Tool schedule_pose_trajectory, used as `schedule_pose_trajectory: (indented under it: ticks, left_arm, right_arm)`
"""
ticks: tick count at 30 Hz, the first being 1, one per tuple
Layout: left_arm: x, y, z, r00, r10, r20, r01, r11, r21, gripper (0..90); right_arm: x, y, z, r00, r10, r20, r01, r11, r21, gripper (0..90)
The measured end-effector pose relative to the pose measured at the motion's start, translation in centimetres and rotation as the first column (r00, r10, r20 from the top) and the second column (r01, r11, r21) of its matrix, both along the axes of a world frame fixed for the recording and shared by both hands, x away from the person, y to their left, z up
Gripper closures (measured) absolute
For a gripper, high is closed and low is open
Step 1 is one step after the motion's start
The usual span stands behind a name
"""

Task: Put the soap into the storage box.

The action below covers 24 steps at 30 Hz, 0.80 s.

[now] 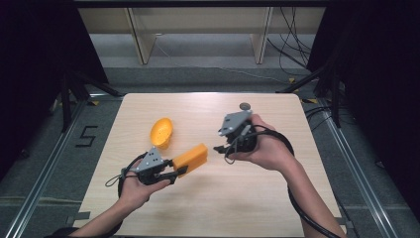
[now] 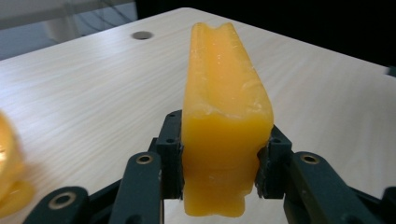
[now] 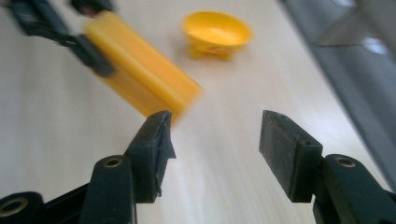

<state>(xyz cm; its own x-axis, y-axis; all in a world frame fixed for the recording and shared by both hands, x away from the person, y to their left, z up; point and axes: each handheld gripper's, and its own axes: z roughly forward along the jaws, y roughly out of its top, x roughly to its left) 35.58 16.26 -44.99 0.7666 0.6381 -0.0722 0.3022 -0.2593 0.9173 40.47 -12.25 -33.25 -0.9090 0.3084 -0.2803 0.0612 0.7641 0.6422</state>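
Here the pale wooden desk (image 1: 213,198) carries an orange bowl (image 1: 162,132) tipped on its side, while the orange block (image 1: 191,156) is held just above the desk near its middle, clenched at one end by the left gripper (image 1: 179,170) — its other end points toward the right gripper (image 1: 221,148). To carry the block well, I would keep the clamp firm and the block level. The right gripper's jaws stand released and empty — the block lies apart, just beyond them.
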Motion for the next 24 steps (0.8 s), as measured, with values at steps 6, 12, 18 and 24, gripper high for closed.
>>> schedule_pose_trajectory:
  ticks: [6, 12, 18, 24]
  left_arm:
    - [0.4, 1.5, -0.1, 0.9863, 0.165, 0.006, -0.165, 0.9863, -0.001, 60.3]
    - [1.6, 2.9, -0.2, 0.9223, 0.386, 0.020, -0.386, 0.9225, -0.005, 60.3]
    - [3.0, 4.2, 0.4, 0.8349, 0.548, 0.055, -0.546, 0.8367, -0.037, 60.3]
    - [4.8, 4.1, 0.2, 0.7771, 0.628, 0.043, -0.626, 0.7781, -0.058, 60.3]
  right_arm:
    - [-0.9, -4.4, -2.9, 0.9695, -0.245, -0.005, 0.243, 0.960, 0.136, 46.0]
    - [-2.5, -7.1, -7.2, 0.8906, -0.451, -0.060, 0.451, 0.857, 0.250, 50.6]
    - [-3.0, -8.0, -9.7, 0.8694, -0.477, -0.130, 0.494, 0.845, 0.205, 50.4]
    - [-3.1, -7.6, -10.2, 0.8683, -0.476, -0.141, 0.495, 0.848, 0.190, 50.4]
